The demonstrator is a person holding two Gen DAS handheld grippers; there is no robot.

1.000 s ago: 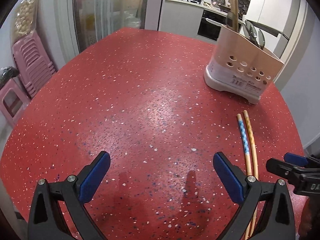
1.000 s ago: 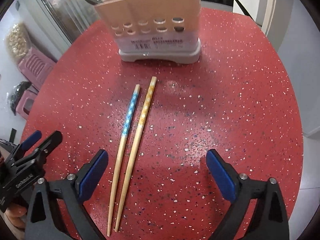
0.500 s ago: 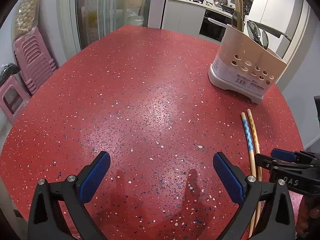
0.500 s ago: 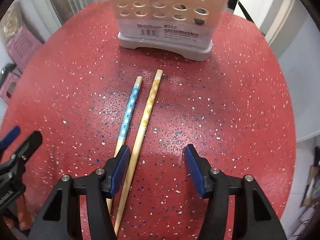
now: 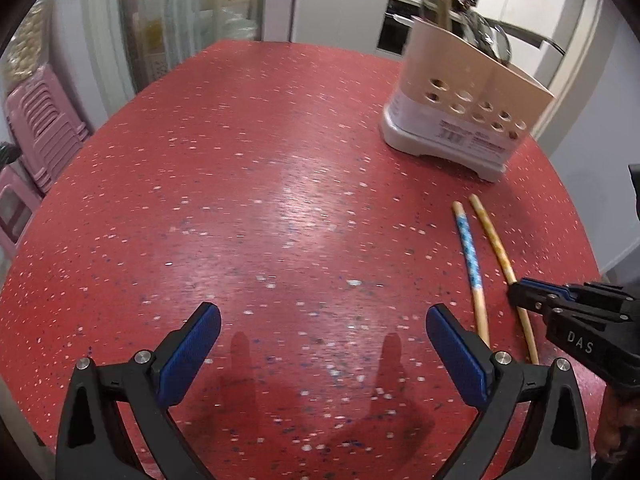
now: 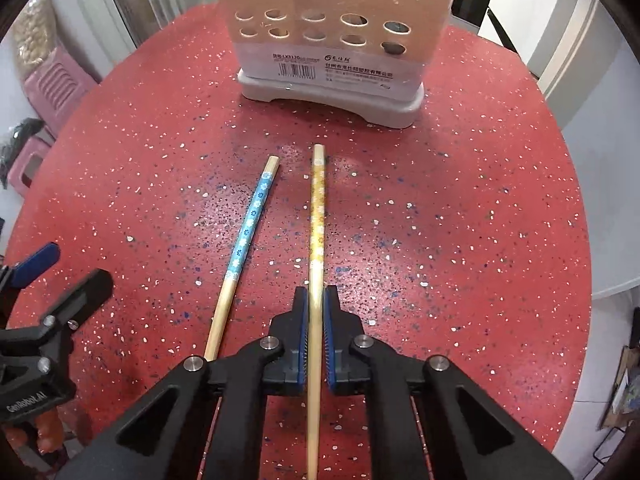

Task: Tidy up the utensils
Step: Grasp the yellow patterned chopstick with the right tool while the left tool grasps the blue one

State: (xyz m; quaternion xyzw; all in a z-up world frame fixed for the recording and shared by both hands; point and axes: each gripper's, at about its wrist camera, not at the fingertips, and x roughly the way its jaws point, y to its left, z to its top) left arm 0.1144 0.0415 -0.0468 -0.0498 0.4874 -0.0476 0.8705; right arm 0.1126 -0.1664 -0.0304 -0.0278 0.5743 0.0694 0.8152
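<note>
I have the yellow chopstick (image 6: 318,208) pinched between the pressed-together fingers of the right gripper (image 6: 315,312), gripped along its bare wooden near half; it points toward the utensil holder (image 6: 332,40). The blue chopstick (image 6: 248,232) lies just left of it on the red speckled tabletop (image 6: 460,220), apart. The left gripper (image 5: 322,344) hovers over bare tabletop at near left, fingers spread wide, holding nothing.

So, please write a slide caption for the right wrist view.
Right gripper closed on the yellow-patterned wooden chopstick, beside the blue-patterned wooden chopstick, before the beige plastic utensil holder.
</note>
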